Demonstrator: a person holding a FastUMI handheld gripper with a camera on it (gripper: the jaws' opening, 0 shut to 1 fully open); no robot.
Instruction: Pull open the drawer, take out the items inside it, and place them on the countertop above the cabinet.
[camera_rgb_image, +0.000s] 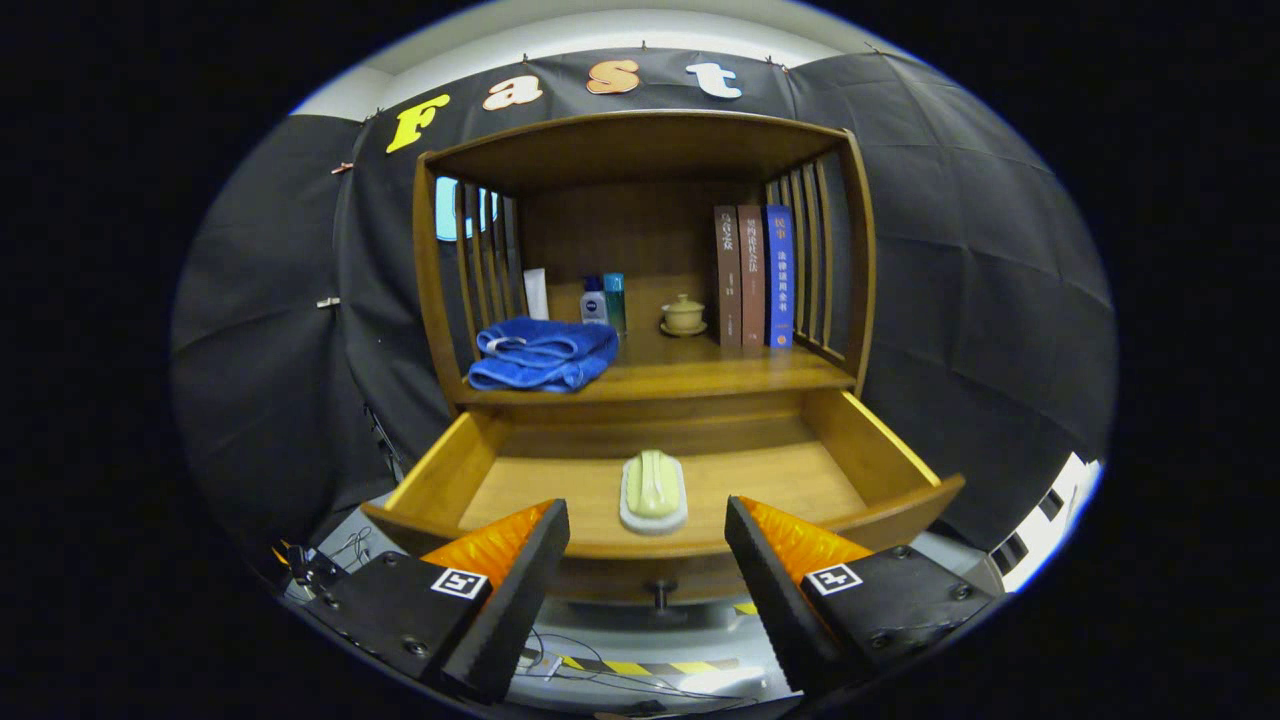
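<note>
Wooden drawer (560, 480) open (soap dish (653, 490) inside); fingers (520, 570) spread before it.

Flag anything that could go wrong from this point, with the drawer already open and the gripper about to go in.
1. The gripper is open just short of the drawer; a low approach could knock its front rim beside the knob.
2. The green item rests on a white tray; a grasp might lift only one of them.
3. The countertop already holds a blue towel, bottles, a lidded cup and books, so a careless placement could tip something.
</note>
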